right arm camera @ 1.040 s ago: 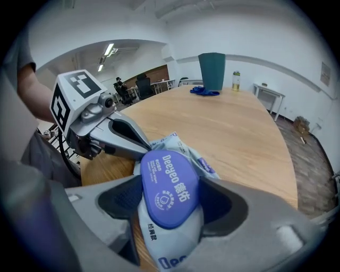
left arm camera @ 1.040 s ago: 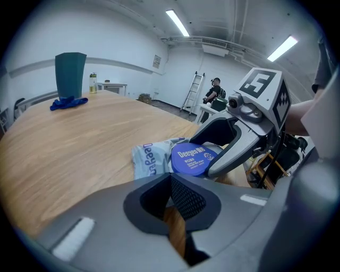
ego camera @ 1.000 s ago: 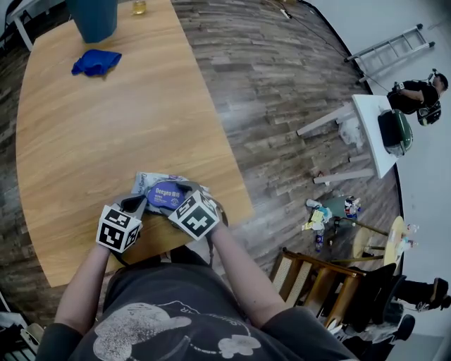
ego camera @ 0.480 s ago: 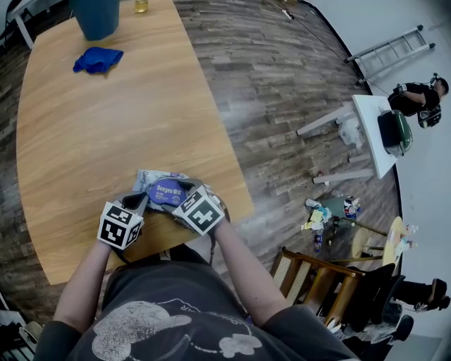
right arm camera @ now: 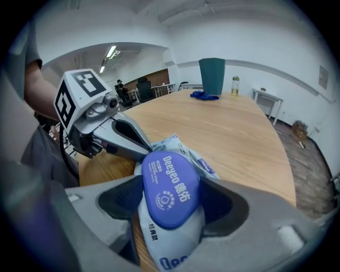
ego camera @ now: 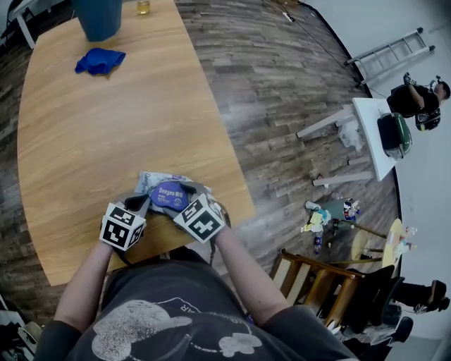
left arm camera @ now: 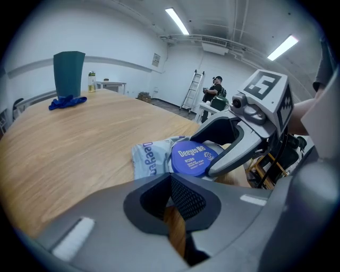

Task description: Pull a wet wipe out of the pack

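The wet wipe pack [ego camera: 151, 180] is a pale soft pouch with a round blue lid [ego camera: 169, 195], lying near the front edge of the wooden table [ego camera: 106, 134]. My right gripper [ego camera: 184, 192] is shut on the pack. In the right gripper view the pouch [right arm camera: 175, 249] bulges between its pads [right arm camera: 127, 199], with the closed lid [right arm camera: 170, 188] on top. My left gripper [ego camera: 144, 202] is shut with nothing in it. Its tip [right arm camera: 139, 150] rests against the pack's left side by the lid. In the left gripper view the pack [left arm camera: 149, 159] lies just ahead of the closed jaws.
A teal bin [ego camera: 97, 17], a blue cloth [ego camera: 99, 60] and a small bottle [ego camera: 143, 7] stand at the table's far end. The table edge runs just below the pack. On the floor to the right are a wooden chair [ego camera: 317, 282], a white table [ego camera: 370, 134] and a person [ego camera: 416, 99].
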A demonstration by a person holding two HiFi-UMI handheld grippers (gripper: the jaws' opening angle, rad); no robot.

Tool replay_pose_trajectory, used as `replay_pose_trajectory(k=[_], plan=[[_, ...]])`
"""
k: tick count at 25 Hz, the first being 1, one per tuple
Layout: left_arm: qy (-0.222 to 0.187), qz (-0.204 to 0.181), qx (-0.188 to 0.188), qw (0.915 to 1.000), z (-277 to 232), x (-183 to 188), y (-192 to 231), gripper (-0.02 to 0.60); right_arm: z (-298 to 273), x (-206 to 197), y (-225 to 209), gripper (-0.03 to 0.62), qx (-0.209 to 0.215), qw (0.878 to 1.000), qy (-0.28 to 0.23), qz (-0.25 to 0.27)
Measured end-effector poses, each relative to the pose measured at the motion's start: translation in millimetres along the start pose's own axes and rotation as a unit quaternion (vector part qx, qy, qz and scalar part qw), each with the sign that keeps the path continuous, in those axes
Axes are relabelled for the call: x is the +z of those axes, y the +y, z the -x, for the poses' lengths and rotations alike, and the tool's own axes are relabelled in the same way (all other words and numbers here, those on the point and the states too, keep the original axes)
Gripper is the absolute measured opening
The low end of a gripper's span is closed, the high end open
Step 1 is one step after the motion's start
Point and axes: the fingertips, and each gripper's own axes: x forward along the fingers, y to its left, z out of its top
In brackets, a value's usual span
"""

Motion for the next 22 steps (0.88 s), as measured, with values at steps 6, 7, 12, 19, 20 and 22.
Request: replay_pose_trajectory(k=[6,7,12,19,20,22], plan=[[0.003,-0.001,-0.002,1.0000,0.4,-1.4,-1.0,0.017,-5.7,-5.4,3.7,0.328,-0.058,0.997,0.018,0.042],[0.004,-0.001,-0.002,1.0000,0.8,-1.4,-0.6,0.017,-7.1,-5.4,3.8,0.330,-0.066,0.997,0.020,0.047],[0.005,0.003,-0.003,1.0000,1.6,-2.3,-0.2,0.017,-9.6,-6.9,4.1,0.333,-0.086,0.995,0.015,0.046],[0.004,0.010,-0.001,0.9999,1.5,-0.9,-3.4,0.017,-6.1,-7.7,2.1,0.330,-0.051,0.998,0.025,0.025],[0.003,0.011,-0.001,0.9999,1.4,-0.6,-3.5,0.017,-5.8,-7.5,1.8,0.330,-0.046,0.998,0.026,0.020],[0.001,0.013,-0.001,0.9999,0.9,-0.2,-3.2,0.017,-5.0,-6.7,0.9,0.330,-0.034,0.999,0.027,0.006]])
